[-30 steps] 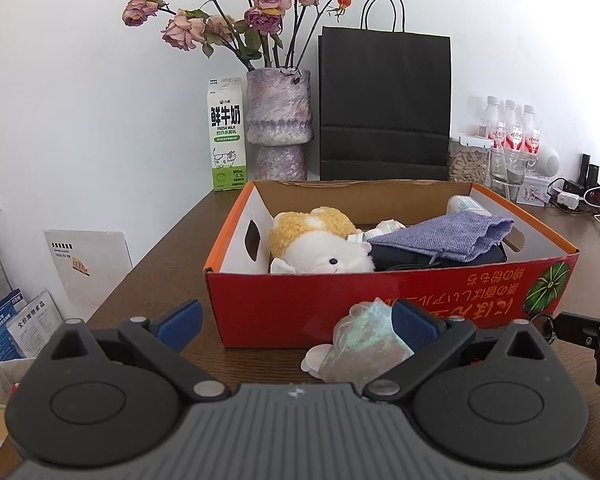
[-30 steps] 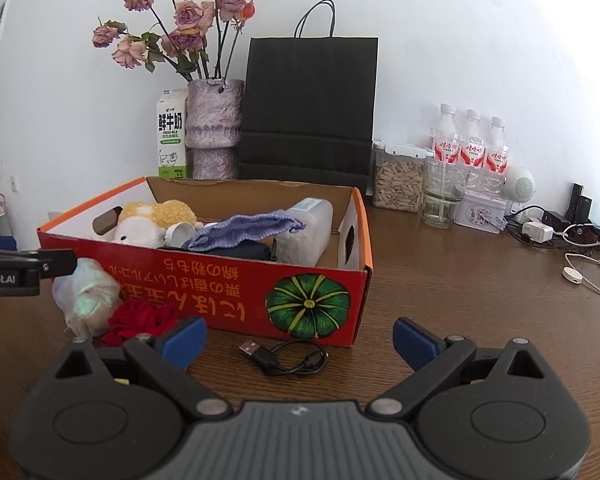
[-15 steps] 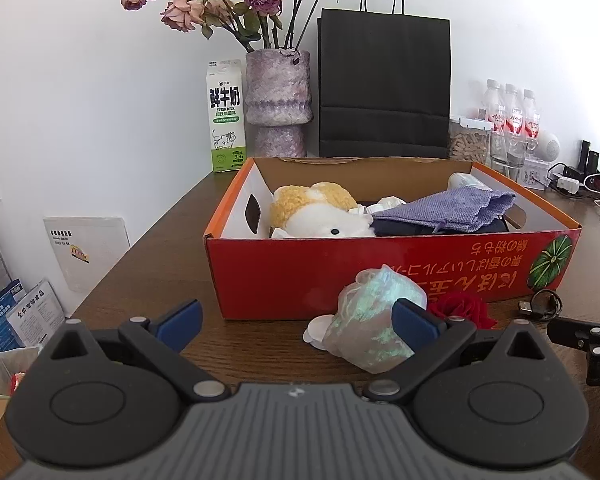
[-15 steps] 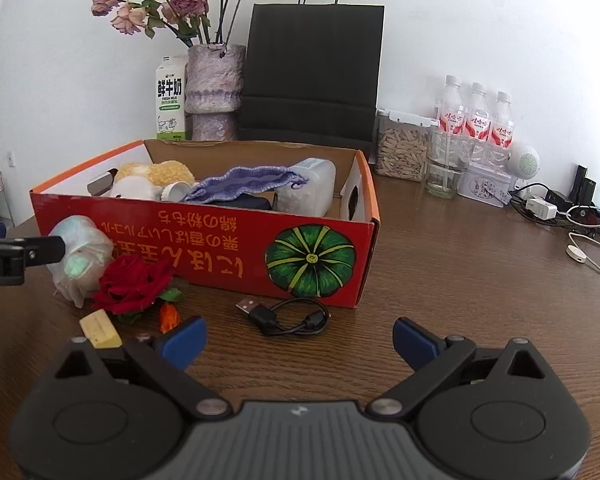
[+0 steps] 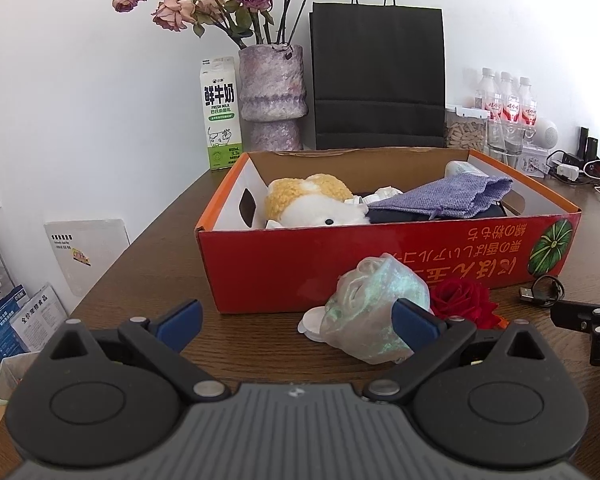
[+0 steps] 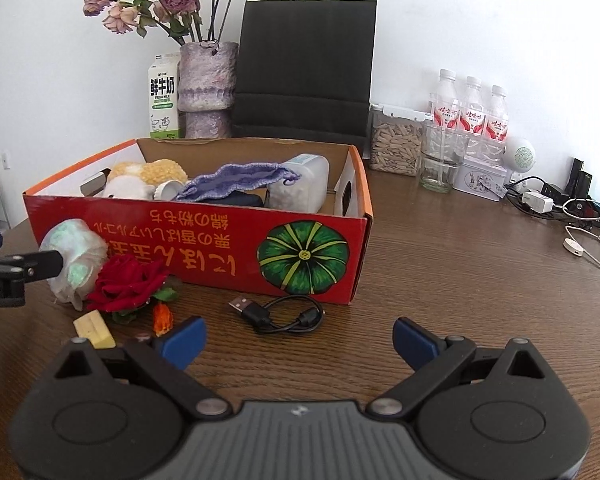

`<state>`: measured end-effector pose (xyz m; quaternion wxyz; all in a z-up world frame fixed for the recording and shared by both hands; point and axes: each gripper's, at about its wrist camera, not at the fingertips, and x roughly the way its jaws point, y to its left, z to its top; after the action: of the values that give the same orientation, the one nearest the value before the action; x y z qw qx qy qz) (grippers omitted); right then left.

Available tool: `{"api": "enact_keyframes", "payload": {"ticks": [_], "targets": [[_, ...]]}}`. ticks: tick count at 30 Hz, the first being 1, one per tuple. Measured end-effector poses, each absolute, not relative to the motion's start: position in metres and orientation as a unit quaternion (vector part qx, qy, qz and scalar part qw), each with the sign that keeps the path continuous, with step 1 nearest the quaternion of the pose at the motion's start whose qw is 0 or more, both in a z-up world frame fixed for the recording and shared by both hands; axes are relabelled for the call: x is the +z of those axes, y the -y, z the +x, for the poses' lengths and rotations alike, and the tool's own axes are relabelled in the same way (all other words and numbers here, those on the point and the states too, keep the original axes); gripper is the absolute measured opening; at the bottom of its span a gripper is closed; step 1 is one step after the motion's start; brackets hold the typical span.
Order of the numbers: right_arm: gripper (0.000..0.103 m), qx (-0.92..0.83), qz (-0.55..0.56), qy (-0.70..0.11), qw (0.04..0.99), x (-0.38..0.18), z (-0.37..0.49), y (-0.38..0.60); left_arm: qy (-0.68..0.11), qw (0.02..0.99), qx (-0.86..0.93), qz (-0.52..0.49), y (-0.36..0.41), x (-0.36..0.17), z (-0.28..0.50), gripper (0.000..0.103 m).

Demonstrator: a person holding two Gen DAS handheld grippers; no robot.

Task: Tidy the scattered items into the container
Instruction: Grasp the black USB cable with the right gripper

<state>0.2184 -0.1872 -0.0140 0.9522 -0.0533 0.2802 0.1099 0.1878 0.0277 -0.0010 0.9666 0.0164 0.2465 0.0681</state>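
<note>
I have both tools spread wide and empty, the left tool [image 5: 296, 316] facing the plastic bag [image 5: 374, 312] just ahead, which I judge needs grasping next for the box [image 5: 380, 256].

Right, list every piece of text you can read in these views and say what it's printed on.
"鲜牛奶", "FRESH MILK", "3.3": milk carton.
"ot.AI", cut off by the frame edge: left tool's body, in the right wrist view.
Upside-down yellow Japanese characters: red box, not reliably readable.
"食品": paper by the floor; the rest is too small.
Bottle labels: blurred.
</note>
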Motion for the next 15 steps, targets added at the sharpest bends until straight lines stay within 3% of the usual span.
{"api": "enact_keyframes", "payload": {"ticks": [13, 15], "targets": [[0.095, 0.114, -0.032, -0.314, 0.942, -0.020, 0.248, 0.189, -0.246, 0.967, 0.065, 0.017, -0.027, -0.001, 0.187, 0.103], [0.087, 0.115, -0.035, -0.317, 0.941, -0.020, 0.256, 0.185, -0.247, 0.967, 0.065, 0.017, -0.027, -0.001, 0.187, 0.103]]}}
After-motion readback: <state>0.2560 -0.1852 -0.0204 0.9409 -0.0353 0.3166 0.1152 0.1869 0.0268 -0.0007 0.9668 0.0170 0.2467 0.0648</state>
